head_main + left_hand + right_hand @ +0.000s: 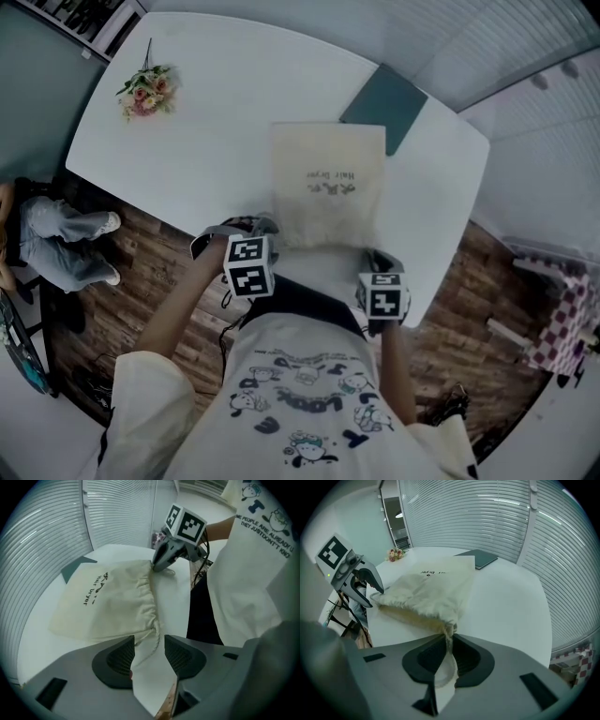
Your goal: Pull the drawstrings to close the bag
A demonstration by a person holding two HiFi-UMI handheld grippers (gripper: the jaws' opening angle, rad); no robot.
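Bag (328, 183) flat on white table (187, 103), gathered mouth at 6 o'clock, toward person. At 5 o'clock, right gripper (448, 640) clamped on R drawstring (448, 632), prob. to anchor that corner. At 7 o'clock, left gripper (149, 638) spread wide, L drawstring (151, 646) loose between pads, ungripped; apparently lining up before the outward pull.

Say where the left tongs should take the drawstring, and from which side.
Take the loose drawstring just outside the bag's gathered corner, where it trails over the table between the open left tongs. Come from above on the person's side, one jaw each side. It lies thin and flat, so probably pinch low.
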